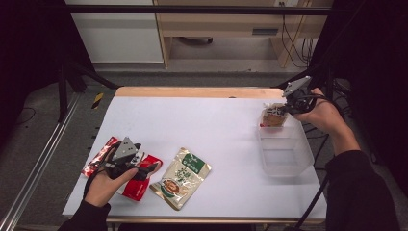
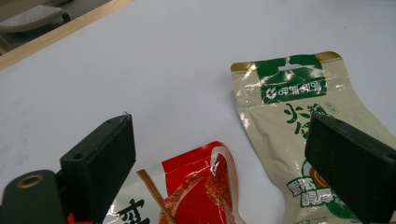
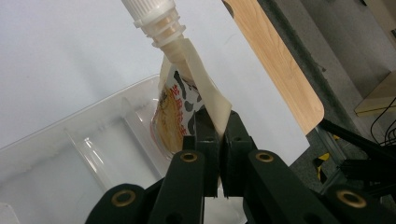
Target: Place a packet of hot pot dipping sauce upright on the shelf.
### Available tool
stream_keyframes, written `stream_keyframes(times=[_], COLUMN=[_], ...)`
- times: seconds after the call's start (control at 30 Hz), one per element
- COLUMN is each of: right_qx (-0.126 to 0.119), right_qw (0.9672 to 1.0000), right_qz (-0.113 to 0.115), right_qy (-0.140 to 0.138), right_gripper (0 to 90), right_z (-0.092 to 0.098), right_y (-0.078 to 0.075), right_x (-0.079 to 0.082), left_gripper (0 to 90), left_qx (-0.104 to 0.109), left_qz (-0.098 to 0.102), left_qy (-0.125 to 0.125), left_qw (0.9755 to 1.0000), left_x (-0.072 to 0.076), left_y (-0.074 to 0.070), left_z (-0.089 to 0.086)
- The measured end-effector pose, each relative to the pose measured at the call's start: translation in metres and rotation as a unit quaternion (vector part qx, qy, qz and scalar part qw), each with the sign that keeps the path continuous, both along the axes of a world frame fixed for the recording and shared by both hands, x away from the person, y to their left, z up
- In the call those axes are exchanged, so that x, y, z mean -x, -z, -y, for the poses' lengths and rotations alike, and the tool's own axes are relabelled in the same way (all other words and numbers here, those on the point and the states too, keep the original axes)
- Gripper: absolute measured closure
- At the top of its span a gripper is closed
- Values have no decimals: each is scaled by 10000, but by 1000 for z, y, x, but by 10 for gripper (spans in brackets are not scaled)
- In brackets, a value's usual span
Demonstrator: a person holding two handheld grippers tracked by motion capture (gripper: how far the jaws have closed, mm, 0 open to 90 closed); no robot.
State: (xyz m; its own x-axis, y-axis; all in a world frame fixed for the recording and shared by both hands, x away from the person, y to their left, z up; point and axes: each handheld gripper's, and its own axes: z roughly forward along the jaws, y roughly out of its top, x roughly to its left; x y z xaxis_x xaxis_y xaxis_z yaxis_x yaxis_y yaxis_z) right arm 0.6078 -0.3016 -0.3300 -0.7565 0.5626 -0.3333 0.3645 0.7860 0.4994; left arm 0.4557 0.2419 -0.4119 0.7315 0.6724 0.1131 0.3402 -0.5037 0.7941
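Black sleeves; black grippers with brass rivets, grey triangular plates.

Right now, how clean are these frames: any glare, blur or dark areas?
High view: white table evenly lit, surroundings dark, picture soft. Left gripper view: glare streaks on the red packet and green-topped pouch, jaws slightly blurred. Right gripper view: spouted pouch sharp, its cap cropped, clear tray hazy.

spouted pouch (image 3: 187,88) | cream, cow-print label, white screw cap | pinched at edge, hanging tilted | above clear plastic tray (image 1: 284,154), far rim, table's right
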Motion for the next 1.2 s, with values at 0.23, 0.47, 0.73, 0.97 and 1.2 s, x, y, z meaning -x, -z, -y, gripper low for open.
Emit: stream_keyframes(times=[0.23,0.47,0.73,0.97,1.2], right_qx=[-80,-185,-286,-446,-466], right_qw=[10000,9997,9993,9979,9970], right_qz=[-41,-137,-188,-238,-242], right_qy=[-3,52,178,405,565], right_gripper=[881,879,874,851,679], right_z=[0,4,10,14,12], right_y=[4,10,15,17,20], right_x=[0,-4,-6,-7,-6], left_gripper=[86,86,86,86,86], left_qx=[-3,1,-4,-23,17], left_qz=[-19,-14,-32,-40,-46], left_qy=[10,6,15,34,24], left_qw=[10000,10000,10000,10000,10000], left_x=[0,-1,-1,-1,-2], left_y=[1,0,1,1,1], left_z=[1,1,1,2,3])
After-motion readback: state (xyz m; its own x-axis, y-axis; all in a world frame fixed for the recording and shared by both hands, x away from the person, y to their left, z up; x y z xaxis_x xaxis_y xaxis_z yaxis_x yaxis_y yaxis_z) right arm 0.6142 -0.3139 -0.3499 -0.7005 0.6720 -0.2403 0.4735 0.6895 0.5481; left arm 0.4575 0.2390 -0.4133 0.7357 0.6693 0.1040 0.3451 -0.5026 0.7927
